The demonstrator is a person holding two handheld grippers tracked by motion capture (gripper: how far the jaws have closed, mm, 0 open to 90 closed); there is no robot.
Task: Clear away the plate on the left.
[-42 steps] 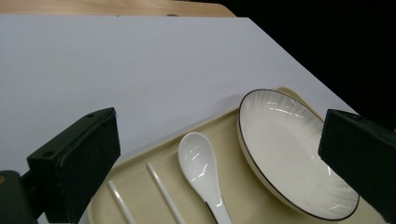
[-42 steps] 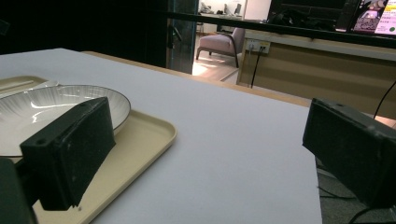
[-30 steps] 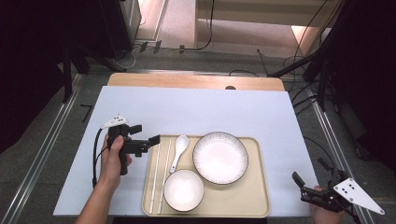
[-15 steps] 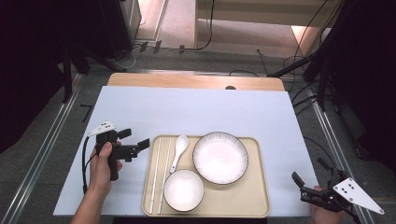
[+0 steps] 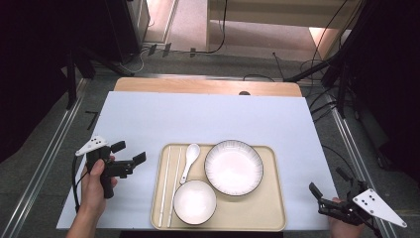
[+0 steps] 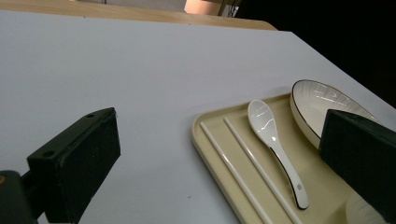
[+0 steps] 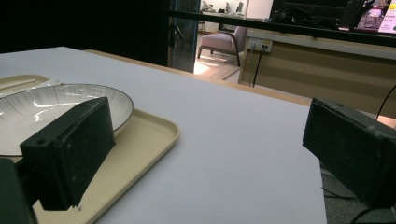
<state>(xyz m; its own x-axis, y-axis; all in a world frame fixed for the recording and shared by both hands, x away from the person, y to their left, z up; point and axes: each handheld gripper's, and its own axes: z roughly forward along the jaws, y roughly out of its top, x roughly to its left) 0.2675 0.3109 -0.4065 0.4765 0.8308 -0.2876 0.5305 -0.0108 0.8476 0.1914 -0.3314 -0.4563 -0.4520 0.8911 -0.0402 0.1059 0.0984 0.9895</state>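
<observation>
Two sets of tongs are over the white table [image 5: 208,119], one near each front corner. At the far left, the left tongs [image 5: 130,152] are held in a person's hand [image 5: 94,183] just beside the tray, well clear of its left rim; their black jaws stand wide apart with nothing between them, pointing toward the tray. In the left gripper view those jaws frame the tray's left end and bare tabletop.

Next comes the flat beige plastic tray [image 5: 277,198], lying on the front half of the table. Along its left side lie a pair of slim white chopsticks [image 5: 168,186], side by side and parallel to the tray's rim. Just to their right rests the white ceramic spoon with a dark-edged handle [image 5: 190,158], its bowl toward the far side and its handle pointing at the small round white bowl [image 5: 194,202] that sits at the tray's front. Right of the spoon stands the large white plate with a dark rim and fine radial lines [image 5: 234,167], near the small bowl.

At the far right, the right tongs [image 5: 328,188] hover off the table's front right corner, well apart from the tray, jaws spread wide and empty.
</observation>
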